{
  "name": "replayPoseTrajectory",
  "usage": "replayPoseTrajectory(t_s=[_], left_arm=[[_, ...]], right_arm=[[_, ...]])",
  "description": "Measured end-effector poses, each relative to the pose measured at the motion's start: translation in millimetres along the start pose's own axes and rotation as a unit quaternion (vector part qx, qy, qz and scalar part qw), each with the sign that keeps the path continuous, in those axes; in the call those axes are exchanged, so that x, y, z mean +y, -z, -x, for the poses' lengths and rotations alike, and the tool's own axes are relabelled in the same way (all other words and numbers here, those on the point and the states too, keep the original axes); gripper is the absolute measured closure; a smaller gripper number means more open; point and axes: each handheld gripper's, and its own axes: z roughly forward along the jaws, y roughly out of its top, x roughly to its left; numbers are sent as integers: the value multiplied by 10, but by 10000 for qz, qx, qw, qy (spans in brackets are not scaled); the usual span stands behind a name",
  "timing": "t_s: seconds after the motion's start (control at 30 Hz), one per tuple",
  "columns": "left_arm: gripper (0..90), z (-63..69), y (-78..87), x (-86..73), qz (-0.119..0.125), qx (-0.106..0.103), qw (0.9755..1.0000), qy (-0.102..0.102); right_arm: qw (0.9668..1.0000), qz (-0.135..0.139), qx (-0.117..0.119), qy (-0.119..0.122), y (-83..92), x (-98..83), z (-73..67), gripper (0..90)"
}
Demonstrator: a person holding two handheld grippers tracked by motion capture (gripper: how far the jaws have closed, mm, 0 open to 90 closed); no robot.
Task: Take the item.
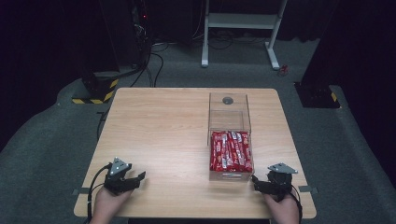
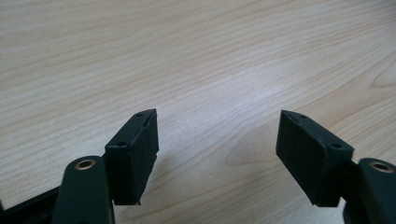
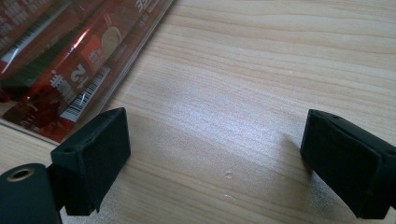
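A clear plastic box stands on the wooden table, right of centre. Its near half holds several red snack packets; its far half looks empty. My left gripper rests near the table's front left corner, held by a hand, its jaws open with only bare wood between them. At the front right, just beside the box's near right corner, sits my right gripper, open with nothing in it. The box's clear wall and the red packets lie at the upper left of the right gripper view.
A white metal stand and cables lie on the grey floor beyond the table. Black equipment with yellow-black hazard stripes stands at the back left. Bare wood spreads across the table's left half and middle.
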Motion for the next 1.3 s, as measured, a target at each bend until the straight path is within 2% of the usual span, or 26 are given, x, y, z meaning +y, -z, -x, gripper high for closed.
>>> replayPoseTrajectory(t_s=[0.1,0.4,0.63,0.77,0.87,1.1,1.3], left_arm=[[313,58,27,40,107,-36,9999,-43],[327,183,46,114,182,-201,9994,-202],[326,308,30,167,215,-257,9986,-419],[325,369,11,190,233,-327,9982,-442],[325,410,-6,199,253,-433,9981,-362],[324,511,-25,250,368,-594,9967,-410],[304,607,-65,286,407,-601,9963,-450]], right_arm=[[10000,-1,1,2,0,0,0,82],[10000,-1,10,14,-1,1,0,82],[10000,0,14,22,-2,2,0,82],[10000,2,22,37,-3,3,1,82],[10000,2,22,37,-3,3,1,83],[10000,1,26,40,-4,4,0,83],[10000,10,33,48,-6,5,0,82]])
